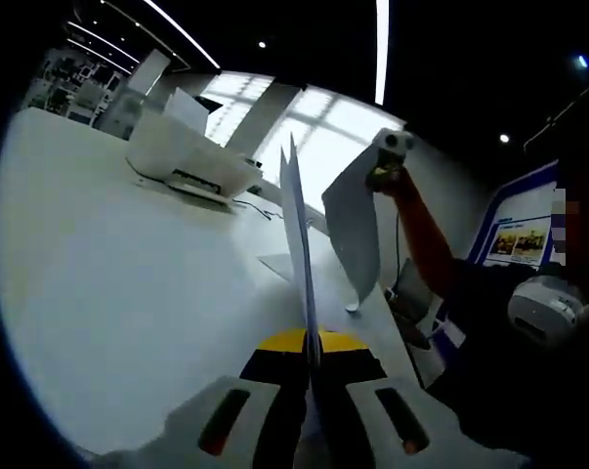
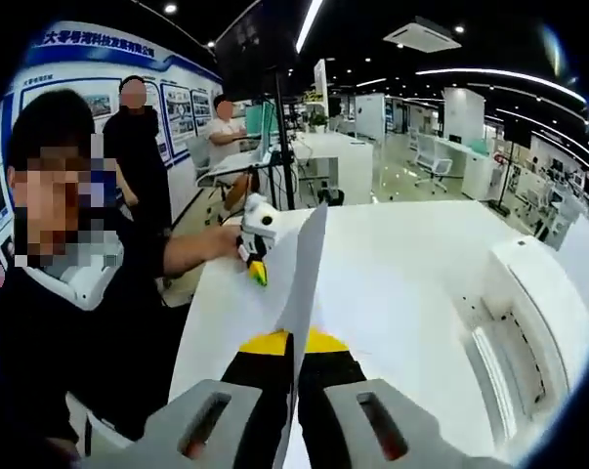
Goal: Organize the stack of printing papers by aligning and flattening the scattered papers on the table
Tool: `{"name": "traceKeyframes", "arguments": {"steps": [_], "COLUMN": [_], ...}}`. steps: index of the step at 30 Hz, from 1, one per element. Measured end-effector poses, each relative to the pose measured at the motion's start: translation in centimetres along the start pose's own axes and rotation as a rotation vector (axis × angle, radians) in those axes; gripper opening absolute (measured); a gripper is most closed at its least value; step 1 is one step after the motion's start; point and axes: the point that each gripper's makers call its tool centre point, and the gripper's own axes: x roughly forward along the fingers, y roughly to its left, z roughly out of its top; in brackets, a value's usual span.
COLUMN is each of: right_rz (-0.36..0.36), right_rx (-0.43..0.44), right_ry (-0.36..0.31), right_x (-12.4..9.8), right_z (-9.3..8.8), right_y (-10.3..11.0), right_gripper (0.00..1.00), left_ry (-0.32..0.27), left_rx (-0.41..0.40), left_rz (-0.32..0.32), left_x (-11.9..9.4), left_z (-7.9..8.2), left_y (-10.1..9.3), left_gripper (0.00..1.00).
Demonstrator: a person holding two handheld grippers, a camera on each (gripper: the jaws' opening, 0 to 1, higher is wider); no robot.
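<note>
your left hand-held gripper [image 1: 312, 376] is clamped on the papers [image 1: 299, 244], which run straight ahead from its jaws as a thin edge-on blade, lifted clear of the counter [image 1: 108, 293]. your right hand-held gripper [image 2: 294, 376] is closed on the same papers [image 2: 304, 274] from the opposite end, and there too the sheet rises edge-on between the jaws. in the left gripper view, the other hand-held gripper [image 1: 390, 154] sits ahead and to the right, with a curled sheet [image 1: 357, 230] hanging beneath it; in the right gripper view, its partner [image 2: 257, 239] sits ahead and slightly left.

so the stack's long axis spans from one hand-held gripper to the other, and each holds an end (neither is nearer the middle). the counter lies below both, with a printer [image 1: 191, 156] further ahead of the left one. judging from this, squaring the edges means lowering the stack evenly onto the counter; a tilt would probably fan the sheets.
</note>
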Motion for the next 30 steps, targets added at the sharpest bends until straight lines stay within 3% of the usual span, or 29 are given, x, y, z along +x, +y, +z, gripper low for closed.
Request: {"name": "traceKeyframes", "arguments": {"steps": [10, 17, 24, 30], "right_rz": [0.019, 0.037, 0.075, 0.066], "right_rx": [0.001, -0.041, -0.056, -0.118], "right_ry": [0.057, 0.126, 0.189, 0.186], "right_x": [2.4, 5.8, 8.8, 10.3], "right_z": [-1.0, -0.9, -2.3, -2.7], "right_y": [-1.4, -2.6, -2.6, -2.9], "right_gripper": [0.00, 0.00, 0.00, 0.00], "left_ry": [0.000, -0.001, -0.003, -0.007], "left_rx": [0.003, 0.004, -0.001, -0.015], "left_rz": [-0.004, -0.006, -0.009, -0.013], "left_x": [0.1, 0.2, 0.2, 0.2], "left_z": [0.0, -0.1, 0.0, 0.0], "left_y": [-0.1, -0.3, -0.3, -0.4], "left_gripper": [0.07, 0.07, 0.07, 0.07]}}
